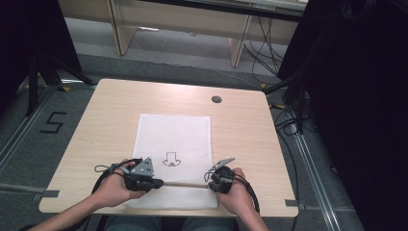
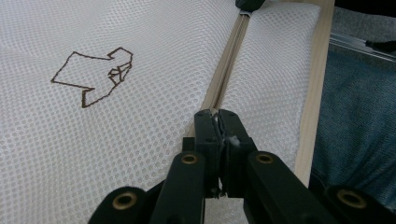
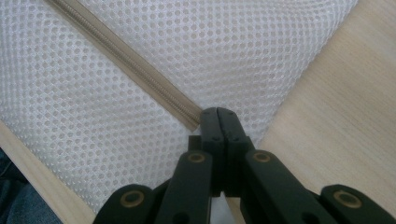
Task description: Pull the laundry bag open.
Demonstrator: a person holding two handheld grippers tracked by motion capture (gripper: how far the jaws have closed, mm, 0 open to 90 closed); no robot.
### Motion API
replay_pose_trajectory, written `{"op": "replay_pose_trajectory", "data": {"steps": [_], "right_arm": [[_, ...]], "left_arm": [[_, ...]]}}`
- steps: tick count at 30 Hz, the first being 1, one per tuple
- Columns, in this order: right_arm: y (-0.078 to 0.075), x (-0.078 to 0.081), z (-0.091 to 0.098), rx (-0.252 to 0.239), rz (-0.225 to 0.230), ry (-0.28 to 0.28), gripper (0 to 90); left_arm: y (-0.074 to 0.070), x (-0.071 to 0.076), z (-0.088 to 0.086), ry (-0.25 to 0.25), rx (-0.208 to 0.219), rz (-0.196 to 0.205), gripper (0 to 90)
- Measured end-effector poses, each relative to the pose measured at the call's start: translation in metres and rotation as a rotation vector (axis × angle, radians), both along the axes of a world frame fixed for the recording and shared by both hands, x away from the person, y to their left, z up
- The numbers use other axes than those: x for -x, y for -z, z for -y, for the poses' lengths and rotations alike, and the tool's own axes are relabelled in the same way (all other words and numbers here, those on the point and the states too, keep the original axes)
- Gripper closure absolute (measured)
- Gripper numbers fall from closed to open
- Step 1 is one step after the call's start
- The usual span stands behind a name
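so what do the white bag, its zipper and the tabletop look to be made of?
White bag: looks like synthetic mesh fabric, matte, regular small holes.
Zipper: beige woven tape with fine teeth, probably nylon coil.
Table: pale wood-grain surface, smooth, likely laminate.

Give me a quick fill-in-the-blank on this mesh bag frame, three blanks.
1. The white mesh bag lies flat on the wooden ____.
2. A beige ____ runs along the bag's near edge between the left gripper and the right gripper.
3. The jaws of both grippers are ____.

Missing words: table; zipper; shut
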State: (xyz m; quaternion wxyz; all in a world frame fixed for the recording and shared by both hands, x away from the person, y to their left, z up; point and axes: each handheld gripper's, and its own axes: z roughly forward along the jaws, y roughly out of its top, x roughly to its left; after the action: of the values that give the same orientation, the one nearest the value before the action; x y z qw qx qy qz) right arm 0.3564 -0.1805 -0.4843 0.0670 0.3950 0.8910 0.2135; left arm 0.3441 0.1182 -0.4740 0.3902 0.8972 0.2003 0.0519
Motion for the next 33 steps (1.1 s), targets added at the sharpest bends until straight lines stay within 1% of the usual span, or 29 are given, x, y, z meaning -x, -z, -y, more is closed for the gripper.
{"op": "replay_pose_trajectory", "data": {"steps": [4,5,6,9,10,11,12,13,14,15,16,17,19,20,21,22,24,25,26,27,28,29,30,31,32,33], "right_arm": [[0.0,0.0,0.0,0.001,0.002,0.0,90.0],[0.0,0.0,0.0,0.002,0.003,-0.001,90.0],[0.0,0.0,0.0,0.002,0.003,-0.001,90.0],[0.0,0.0,0.0,0.002,0.003,-0.005,90.0],[0.0,-0.001,0.0,0.002,0.007,-0.013,90.0],[0.0,-0.001,0.0,0.001,0.006,-0.012,90.0],[0.0,-0.001,0.0,0.001,0.004,-0.009,90.0],[0.0,-0.001,0.0,0.001,0.003,-0.009,90.0],[0.0,0.0,0.0,0.001,-0.002,0.001,90.0],[0.0,0.0,0.0,0.001,-0.001,0.002,90.0],[0.0,0.0,0.0,0.002,0.0,0.002,90.0],[0.0,0.0,0.0,0.003,0.003,-0.001,90.0],[0.0,0.0,0.0,0.005,0.004,-0.001,90.0],[0.0,0.0,0.0,0.006,0.005,-0.001,90.0],[0.0,0.0,0.0,0.003,0.004,-0.004,90.0],[0.0,0.0,0.0,0.003,0.003,-0.001,90.0],[0.0,0.0,0.0,0.002,-0.001,0.002,90.0],[0.0,0.0,0.0,0.002,-0.001,0.002,90.0],[0.0,0.0,0.0,0.003,0.004,-0.001,90.0],[0.0,0.0,0.0,0.003,0.005,-0.002,90.0],[0.0,0.0,0.0,0.002,0.002,0.001,90.0],[0.0,0.0,0.0,0.002,0.004,0.0,90.0],[0.001,-0.001,0.0,0.005,0.018,-0.014,90.0],[0.0,0.0,0.0,0.006,0.011,-0.007,90.0],[0.0,0.0,0.0,0.002,0.002,-0.001,90.0],[0.0,0.0,0.0,0.002,0.005,-0.001,90.0]], "left_arm": [[0.0,0.001,-0.001,-0.002,0.0,0.0,87.4],[0.0,0.0,-0.002,0.001,-0.006,0.009,87.4],[0.0,0.0,-0.003,-0.008,-0.004,0.0,87.3],[0.001,0.0,-0.006,-0.011,0.0,0.003,87.3],[0.001,0.0,-0.007,-0.014,0.002,-0.005,87.4],[0.001,-0.001,-0.009,-0.013,-0.012,0.003,87.3],[0.001,-0.001,-0.009,0.001,-0.007,0.01,87.3],[0.002,0.001,-0.008,-0.02,0.004,-0.006,87.4],[0.002,0.001,-0.008,-0.018,0.003,-0.003,87.3],[0.001,0.001,-0.009,-0.017,-0.006,0.001,87.3],[0.001,0.001,-0.009,-0.02,-0.001,-0.002,87.3],[0.001,0.0,-0.011,-0.012,-0.01,0.003,87.3],[0.002,0.0,-0.012,-0.02,0.006,-0.003,87.3],[0.002,0.0,-0.014,-0.022,-0.01,-0.001,87.3],[0.003,0.001,-0.013,-0.026,0.005,-0.01,87.3],[0.002,-0.001,-0.015,-0.011,-0.005,0.003,87.3],[0.002,0.0,-0.016,-0.025,-0.01,-0.004,87.4],[0.003,0.0,-0.016,-0.028,0.003,-0.012,87.3],[0.002,0.0,-0.017,-0.022,-0.017,0.0,87.3],[0.002,0.001,-0.018,-0.031,-0.007,-0.008,87.3],[0.003,0.0,-0.019,-0.03,-0.009,-0.008,87.3],[0.003,0.001,-0.019,-0.037,-0.001,-0.008,87.3],[0.003,-0.001,-0.02,-0.021,-0.012,0.006,87.3],[0.003,0.0,-0.021,-0.04,-0.014,-0.005,87.3],[0.004,-0.001,-0.022,-0.031,-0.011,-0.003,87.3],[0.004,0.0,-0.024,-0.042,-0.007,-0.013,87.3]]}}
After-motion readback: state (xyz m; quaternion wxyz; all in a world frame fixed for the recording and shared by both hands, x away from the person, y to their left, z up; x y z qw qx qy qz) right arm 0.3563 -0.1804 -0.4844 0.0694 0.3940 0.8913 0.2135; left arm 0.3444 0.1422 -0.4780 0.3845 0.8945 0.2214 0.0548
